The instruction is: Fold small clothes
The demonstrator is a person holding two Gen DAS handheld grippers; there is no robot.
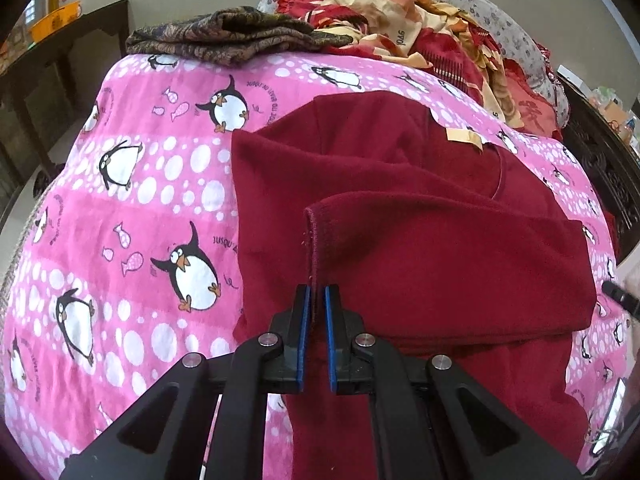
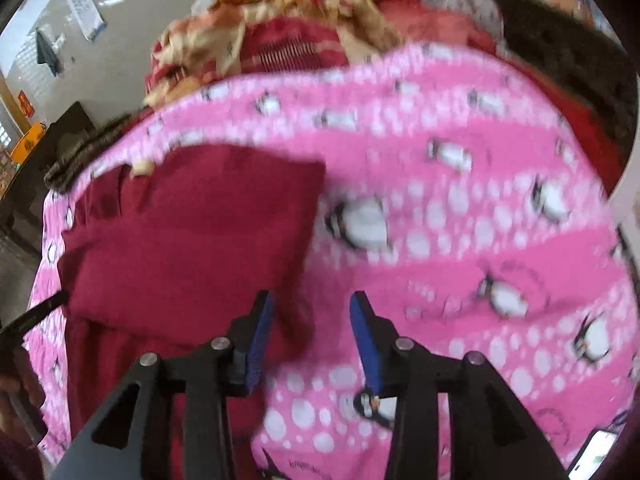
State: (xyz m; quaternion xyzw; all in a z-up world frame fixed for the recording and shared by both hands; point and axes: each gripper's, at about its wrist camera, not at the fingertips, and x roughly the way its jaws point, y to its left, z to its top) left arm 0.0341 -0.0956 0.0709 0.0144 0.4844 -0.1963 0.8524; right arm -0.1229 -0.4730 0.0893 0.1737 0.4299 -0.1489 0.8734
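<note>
A dark red knit top [image 1: 400,184] lies on a pink penguin-print sheet [image 1: 140,184], with a cream label [image 1: 460,136] at its neckline. One sleeve [image 1: 460,264] is folded across the body. My left gripper [image 1: 316,304] is shut on the sleeve's stitched cuff edge, which runs up from between the blue pads. In the blurred right wrist view, the red top [image 2: 192,232] lies at the left. My right gripper [image 2: 312,308] stands open over the top's right edge and the pink sheet [image 2: 480,220], and its pads press on nothing.
A folded brown patterned cloth [image 1: 224,36] and a heap of red and cream bedding [image 1: 400,20] lie along the far edge of the bed. Dark wooden furniture [image 1: 60,60] stands to the left. A phone [image 2: 596,456] lies at the lower right.
</note>
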